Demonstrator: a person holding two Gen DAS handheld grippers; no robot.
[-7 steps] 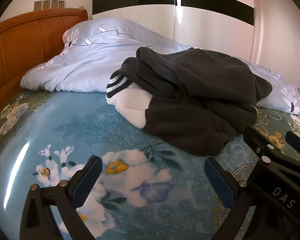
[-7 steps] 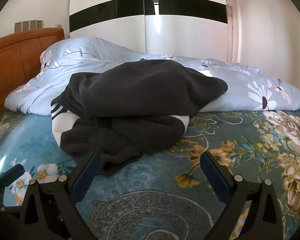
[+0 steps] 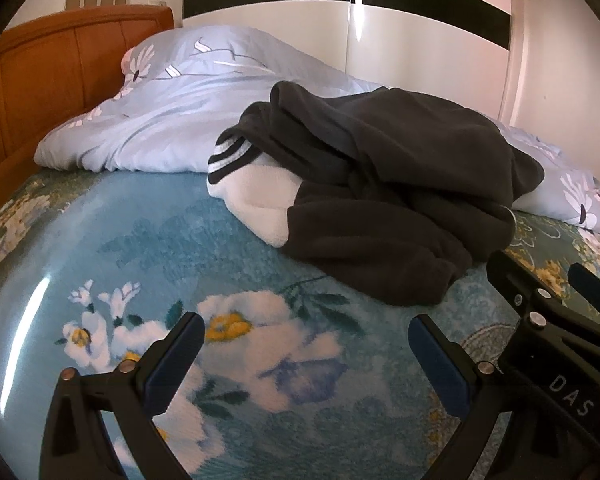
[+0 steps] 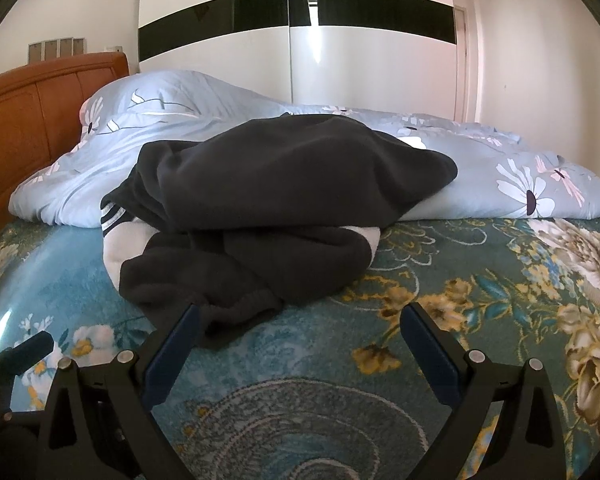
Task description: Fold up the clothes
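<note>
L to R: wooden headboard (image 3: pixel 40 92) at far left; pale-blue quilt (image 3: pixel 204 120) bunched along back of bed. Dark fleece garment (image 4: pixel 284 200), crumpled w/ white lining and striped cuff (image 3: pixel 230 156) toward headboard, long axis running L–R across the floral bedspread (image 3: pixel 160 248), leaning on quilt. My left claw (image 3: pixel 302 354) & right claw (image 4: pixel 296 340): jaws wide apart, empty, just short of garment.

Ahead of the wide-spread left gripper (image 3: pixel 306 354), a crumpled dark garment (image 3: pixel 384 188) lies on the floral bedspread (image 3: pixel 180 248); nothing between its fingers.
</note>
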